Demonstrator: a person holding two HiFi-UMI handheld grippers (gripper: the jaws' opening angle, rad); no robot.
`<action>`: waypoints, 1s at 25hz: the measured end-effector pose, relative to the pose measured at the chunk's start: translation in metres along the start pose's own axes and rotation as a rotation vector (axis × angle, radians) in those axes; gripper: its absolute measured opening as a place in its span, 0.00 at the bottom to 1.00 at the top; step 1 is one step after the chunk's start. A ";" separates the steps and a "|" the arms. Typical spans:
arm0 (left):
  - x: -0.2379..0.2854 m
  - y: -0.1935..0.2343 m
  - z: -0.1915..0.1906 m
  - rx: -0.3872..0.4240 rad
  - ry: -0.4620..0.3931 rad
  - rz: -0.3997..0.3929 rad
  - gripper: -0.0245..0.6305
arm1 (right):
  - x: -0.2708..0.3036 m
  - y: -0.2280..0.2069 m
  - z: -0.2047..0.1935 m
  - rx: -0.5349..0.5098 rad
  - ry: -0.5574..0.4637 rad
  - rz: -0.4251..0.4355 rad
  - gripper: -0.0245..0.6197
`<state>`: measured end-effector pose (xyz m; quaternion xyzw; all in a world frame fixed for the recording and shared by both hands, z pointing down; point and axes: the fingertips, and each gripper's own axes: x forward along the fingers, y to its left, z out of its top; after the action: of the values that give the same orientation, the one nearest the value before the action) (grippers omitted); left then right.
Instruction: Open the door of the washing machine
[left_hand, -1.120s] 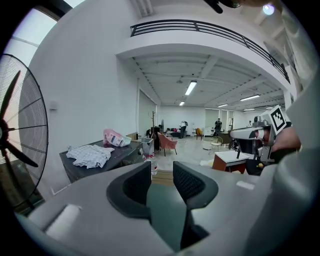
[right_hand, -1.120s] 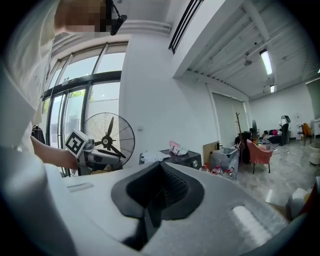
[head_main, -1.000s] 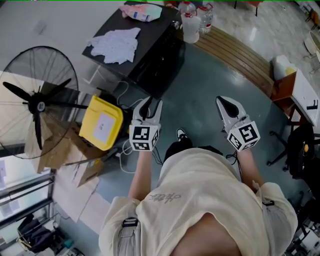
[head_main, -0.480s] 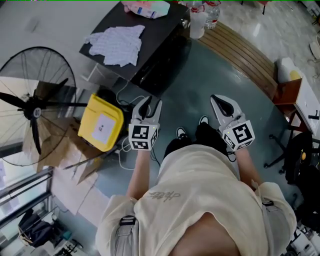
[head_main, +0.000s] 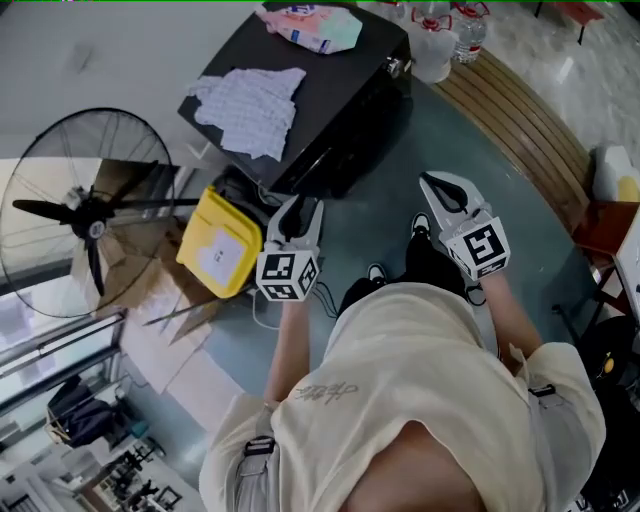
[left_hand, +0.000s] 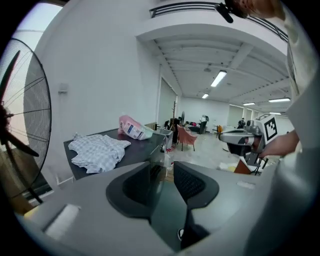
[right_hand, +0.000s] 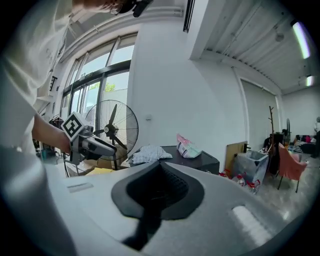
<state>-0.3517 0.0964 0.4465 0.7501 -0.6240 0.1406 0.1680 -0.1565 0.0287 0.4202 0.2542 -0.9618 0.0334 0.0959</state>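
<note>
We are looking along the left gripper at six o'clock, and its dark jaws are standing apart with nothing between them. Past the jaws, towards ten o'clock, a black box is carrying a crumpled checked cloth, with a pink pack lying near its far edge. A big floor fan is filling the nine o'clock edge against the white wall. At three o'clock a hand is holding the right gripper, pointing towards the centre, its marker cube facing us; we are not making out its jaws here. A ceiling light is glowing at one o'clock.
</note>
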 end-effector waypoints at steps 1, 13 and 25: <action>0.006 0.002 0.007 -0.013 -0.006 0.016 0.29 | 0.008 -0.012 0.002 -0.005 -0.002 0.008 0.04; 0.049 0.014 0.021 -0.063 0.007 0.122 0.29 | 0.071 -0.009 0.005 0.002 -0.020 0.253 0.04; 0.078 0.046 -0.079 -0.056 0.155 0.094 0.28 | 0.088 0.018 0.005 0.054 0.073 0.294 0.04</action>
<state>-0.3830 0.0532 0.5545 0.7018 -0.6474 0.1883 0.2301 -0.2414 0.0012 0.4332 0.1119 -0.9833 0.0821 0.1178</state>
